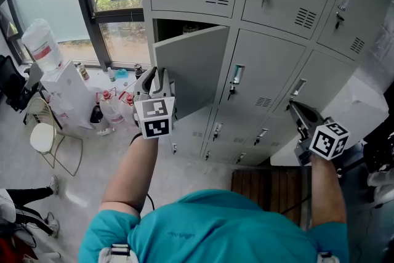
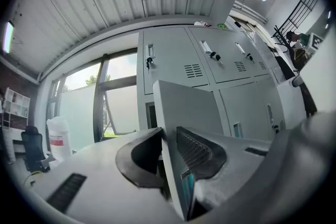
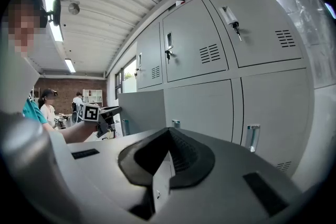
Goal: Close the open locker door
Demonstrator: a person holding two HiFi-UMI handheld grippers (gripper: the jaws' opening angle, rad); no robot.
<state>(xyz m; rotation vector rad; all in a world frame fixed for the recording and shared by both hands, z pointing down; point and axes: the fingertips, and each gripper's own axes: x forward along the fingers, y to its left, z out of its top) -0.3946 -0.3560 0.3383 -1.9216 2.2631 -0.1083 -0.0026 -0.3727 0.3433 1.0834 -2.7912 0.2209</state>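
Observation:
The open locker door (image 1: 191, 71) is a grey panel in the middle row of the locker bank, swung out to the left. My left gripper (image 1: 155, 74) is at the door's free edge. In the left gripper view the door (image 2: 184, 107) stands edge-on between the jaws of the left gripper (image 2: 168, 131), which are open around it with a gap on the right side. My right gripper (image 1: 294, 106) hangs lower right in front of shut lockers, away from the door. Its jaws (image 3: 168, 129) meet at the tips with nothing between them; the right gripper view also shows the door (image 3: 144, 107).
A water dispenser with a bottle (image 1: 42, 46), a white chair (image 1: 43, 138) and some bottles on the floor (image 1: 111, 105) stand left by the window. A white box (image 1: 363, 108) is at the right. A wooden board (image 1: 271, 188) lies by the lockers' foot.

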